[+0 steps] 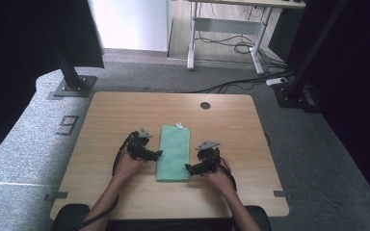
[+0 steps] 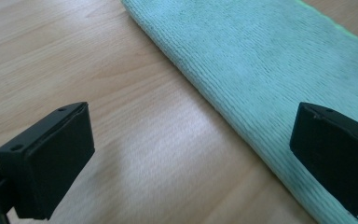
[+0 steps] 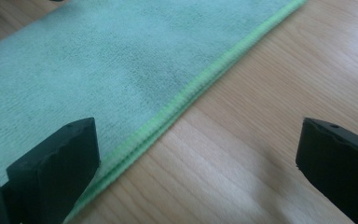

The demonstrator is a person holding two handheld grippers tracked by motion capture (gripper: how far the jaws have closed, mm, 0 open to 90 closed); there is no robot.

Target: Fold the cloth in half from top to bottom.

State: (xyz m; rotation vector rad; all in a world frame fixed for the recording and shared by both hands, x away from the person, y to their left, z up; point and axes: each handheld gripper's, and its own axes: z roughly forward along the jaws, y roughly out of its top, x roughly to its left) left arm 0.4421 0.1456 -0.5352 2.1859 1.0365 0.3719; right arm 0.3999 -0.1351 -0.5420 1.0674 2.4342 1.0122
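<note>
The green cloth [image 1: 174, 153] lies flat in the middle of the wooden table [image 1: 106, 120], folded into a long strip that runs from near you to far from you; a small white tag [image 1: 178, 125] sticks out at its far end.

Your left gripper [image 1: 158, 154] sits at the left long side of the cloth, about halfway along; your right gripper [image 1: 188, 167] sits at the right long side, closer to the near end.

In the left gripper view the jaws stand wide apart and hold nothing; one jaw is over the bare wood and the other is over the soft, rounded fold edge of the cloth [image 2: 261, 70].

In the right gripper view the jaws are wide too and hold nothing; one jaw is over the cloth [image 3: 98, 70] and the other is over the wood; the bright green stitched hem [image 3: 191, 93] runs between them.

I think you are at the step of getting ready to grab; both tongs are lined up at the edges but nothing is pinched yet.

Next, I think you should go low so one jaw slides under the edge; then squeeze gently; on the right side try to catch both layers at the hem, or one may slip out; lift both sides together so the cloth stays neat.
</note>
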